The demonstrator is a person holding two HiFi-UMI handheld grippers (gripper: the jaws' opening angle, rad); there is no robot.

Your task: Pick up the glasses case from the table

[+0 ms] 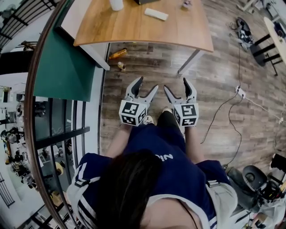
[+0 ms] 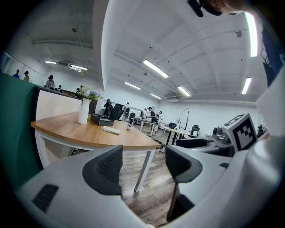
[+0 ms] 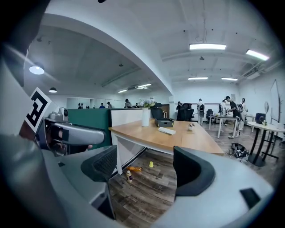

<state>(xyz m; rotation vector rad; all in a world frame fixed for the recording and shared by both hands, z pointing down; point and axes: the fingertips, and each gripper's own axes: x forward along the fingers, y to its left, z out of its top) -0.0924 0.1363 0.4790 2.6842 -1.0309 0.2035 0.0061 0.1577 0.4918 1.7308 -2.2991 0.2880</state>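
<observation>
approach stage imo: left gripper and right gripper both gaping, empty. glasses case sits top-centre on the table, needs reaching forward.

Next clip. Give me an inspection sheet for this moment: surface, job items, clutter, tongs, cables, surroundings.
Surface: wooden table on white legs, ahead of the person.
Job's things: glasses case, pale, lying flat on the table, untouched.
Clutter: white vase, dark box and a small item on the table; orange bottle and small bottle on the floor by a table leg.
Grippers: left tongs and right tongs both open and empty, side by side over the floor, short of the table.
Cables: power strip and loose cables on the floor at the right.
Surroundings: green partition at the left; other desks and people beyond.
</observation>
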